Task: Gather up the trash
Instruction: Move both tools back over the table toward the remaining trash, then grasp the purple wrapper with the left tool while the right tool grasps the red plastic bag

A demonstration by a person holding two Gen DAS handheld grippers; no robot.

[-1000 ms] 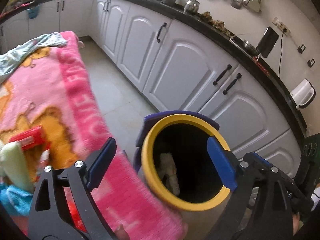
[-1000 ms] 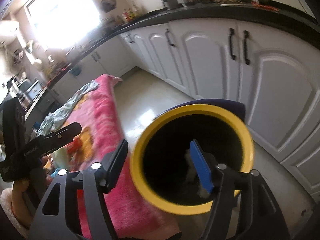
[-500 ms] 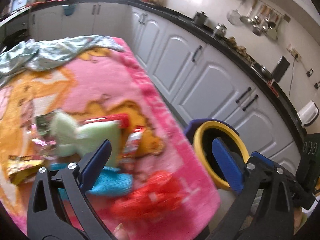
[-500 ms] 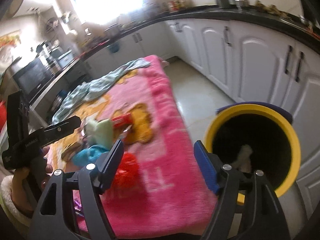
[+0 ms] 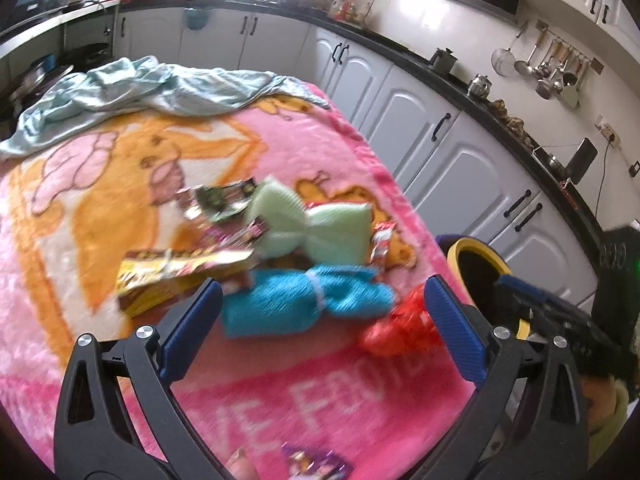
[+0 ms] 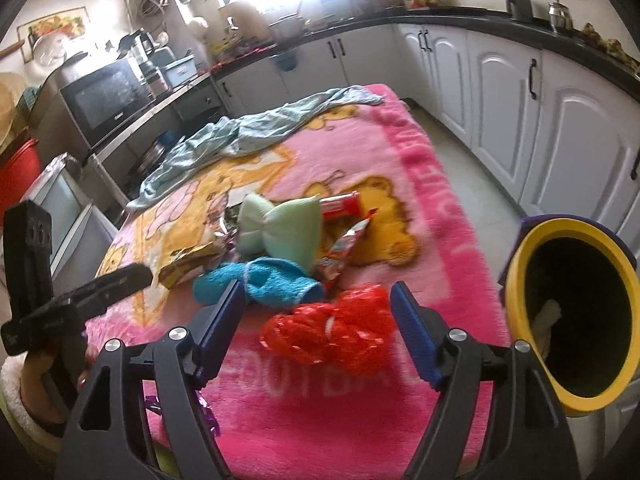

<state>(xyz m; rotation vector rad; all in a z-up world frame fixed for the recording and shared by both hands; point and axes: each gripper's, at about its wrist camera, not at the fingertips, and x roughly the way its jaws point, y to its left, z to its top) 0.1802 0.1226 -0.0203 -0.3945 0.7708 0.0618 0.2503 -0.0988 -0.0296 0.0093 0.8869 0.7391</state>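
Note:
A pile of trash lies on the pink blanket [image 5: 280, 392]: a green mesh scrubber [image 5: 312, 228], a blue one [image 5: 304, 304], a red one [image 5: 400, 328], a yellow wrapper [image 5: 176, 276] and foil packets. My left gripper [image 5: 322, 292] is open above the blue scrubber and holds nothing. My right gripper [image 6: 318, 294] hovers over the red scrubber [image 6: 332, 328]; its jaws are opening with nothing gripped. The yellow-rimmed bin [image 6: 568, 320] stands off the blanket's right edge with pale trash inside. It shows as the bin [image 5: 480, 268] at the right of the left wrist view.
A teal cloth [image 5: 140, 88] is bunched at the blanket's far end. White cabinets [image 6: 560, 120] under a dark counter run along the right, with a strip of floor [image 6: 460, 168] between. A microwave [image 6: 104, 96] sits at the left. A purple wrapper [image 5: 316, 460] lies near the front edge.
Both views have swung left from over the bin's mouth to the trash pile on the blanket. The bin now sits at the right edge. The right jaws stand wider.

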